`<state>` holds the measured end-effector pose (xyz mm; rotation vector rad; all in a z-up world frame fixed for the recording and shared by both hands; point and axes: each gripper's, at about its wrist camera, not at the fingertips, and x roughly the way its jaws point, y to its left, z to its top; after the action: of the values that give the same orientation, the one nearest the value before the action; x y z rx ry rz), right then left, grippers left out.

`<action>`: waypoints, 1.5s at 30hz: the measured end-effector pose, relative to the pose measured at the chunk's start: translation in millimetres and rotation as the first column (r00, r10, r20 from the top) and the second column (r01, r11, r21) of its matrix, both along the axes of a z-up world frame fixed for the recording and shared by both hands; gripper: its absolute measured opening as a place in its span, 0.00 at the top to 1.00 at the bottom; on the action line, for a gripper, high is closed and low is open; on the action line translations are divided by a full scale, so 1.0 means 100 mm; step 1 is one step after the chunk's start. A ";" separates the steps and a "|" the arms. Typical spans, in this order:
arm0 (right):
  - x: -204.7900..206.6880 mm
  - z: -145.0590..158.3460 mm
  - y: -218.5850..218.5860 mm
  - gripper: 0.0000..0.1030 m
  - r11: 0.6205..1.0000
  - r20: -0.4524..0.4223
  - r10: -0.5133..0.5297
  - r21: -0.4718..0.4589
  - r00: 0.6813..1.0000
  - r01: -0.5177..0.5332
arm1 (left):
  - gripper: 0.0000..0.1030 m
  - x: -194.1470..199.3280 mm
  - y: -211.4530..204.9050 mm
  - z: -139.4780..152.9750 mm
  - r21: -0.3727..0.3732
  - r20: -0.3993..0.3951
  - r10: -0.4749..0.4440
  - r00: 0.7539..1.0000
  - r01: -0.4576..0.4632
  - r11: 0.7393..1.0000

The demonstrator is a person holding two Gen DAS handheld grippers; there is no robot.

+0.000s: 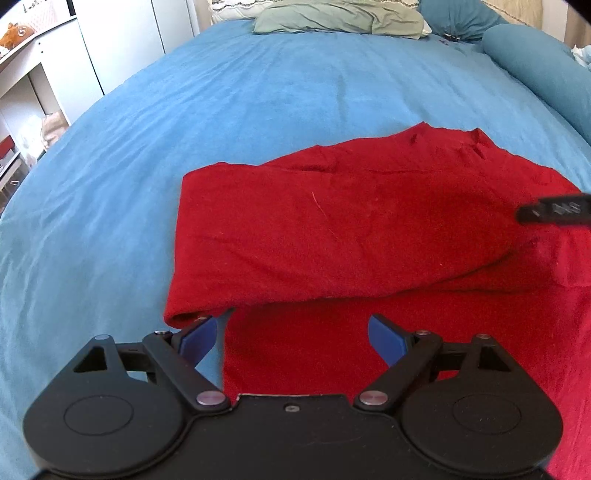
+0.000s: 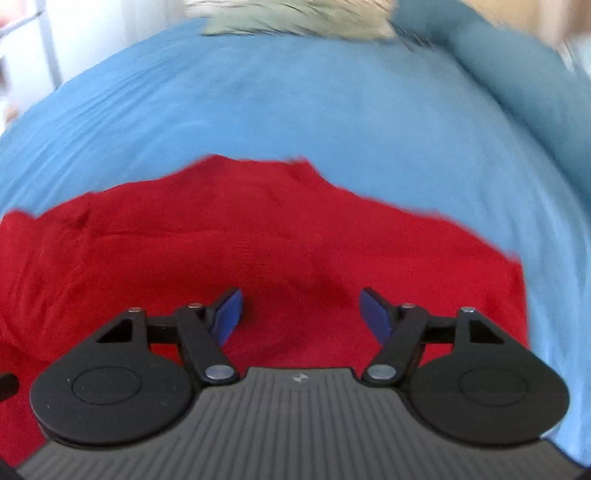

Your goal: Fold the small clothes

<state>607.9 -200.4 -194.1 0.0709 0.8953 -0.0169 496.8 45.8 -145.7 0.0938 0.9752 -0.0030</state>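
A red garment lies on the blue bedspread, with its left part folded over onto the rest. My left gripper is open and empty, just above the garment's near left edge below the fold. A black tip of the right gripper shows at the right edge over the cloth. In the blurred right wrist view the red garment fills the lower half. My right gripper is open and empty, close above the cloth.
A green pillow and blue pillows lie at the head of the bed. White shelving stands off the bed's left side. Bare bedspread stretches beyond the garment.
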 end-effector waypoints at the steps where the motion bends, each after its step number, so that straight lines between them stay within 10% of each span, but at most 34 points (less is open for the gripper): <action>1: -0.06 -0.02 -0.12 0.16 0.997 -0.004 -0.012 0.081 1.000 0.012 | 0.11 0.00 0.02 0.00 0.002 0.003 0.001 1.000 -0.001 1.000; 9: -0.15 -0.06 -0.09 0.20 0.986 0.006 0.004 0.169 1.000 -0.005 | 0.11 0.06 0.17 -0.06 0.058 0.022 0.024 0.999 -0.025 0.998; 11: -0.08 -0.08 -0.03 0.30 0.991 0.012 -0.005 0.136 1.000 0.003 | 0.11 0.05 0.21 -0.08 0.073 0.026 0.036 0.999 -0.038 0.997; 14: -0.06 -0.02 0.10 0.72 0.997 0.030 0.052 0.061 0.998 -0.054 | 0.11 0.05 0.26 -0.13 0.089 0.013 0.056 0.998 -0.057 0.994; 20: -0.14 0.57 0.20 0.77 0.989 0.134 0.145 -0.037 0.980 -0.141 | 0.11 0.08 0.28 -0.16 0.101 0.024 0.050 0.998 -0.053 0.993; 26: -0.33 1.01 -0.32 0.77 0.990 0.182 0.076 -0.131 0.980 -0.052 | 0.12 0.26 0.23 -0.17 0.125 0.048 0.018 0.999 -0.024 0.992; 38: -0.45 0.01 -1.05 0.76 0.993 0.010 -0.031 -0.117 0.999 0.032 | 0.15 0.11 0.43 -0.23 0.135 0.015 0.072 0.997 -0.073 0.988; 41: -0.52 0.03 -1.06 0.64 0.991 -0.007 -0.029 -0.129 1.000 0.028 | 0.15 0.05 0.45 -0.17 0.138 -0.008 0.094 0.996 -0.092 0.986; 45: -0.60 0.29 -1.00 0.17 0.990 0.018 0.031 -0.139 0.999 -0.028 | 0.13 -0.09 0.38 0.12 0.111 0.023 0.096 0.995 -0.098 0.989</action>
<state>547.9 -300.2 -165.3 -0.0716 0.8731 -0.0505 488.3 83.3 -134.0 0.1496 0.9612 0.1419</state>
